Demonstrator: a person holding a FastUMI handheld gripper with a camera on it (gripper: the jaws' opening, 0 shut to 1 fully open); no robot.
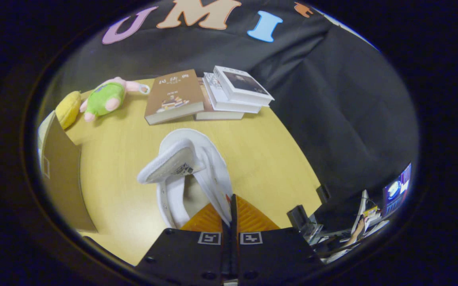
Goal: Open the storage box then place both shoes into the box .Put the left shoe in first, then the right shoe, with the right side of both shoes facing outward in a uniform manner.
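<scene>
Gripping white shoe (197,167) over wooden table (261,147)

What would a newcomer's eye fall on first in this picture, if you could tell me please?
The white shoe stands out first: the gripper is shut on its edge, and it hangs just ahead of the fingers over the table. Beyond it lie the books, with a green plush toy beside them. A brown box stands at the table's near side.
</scene>
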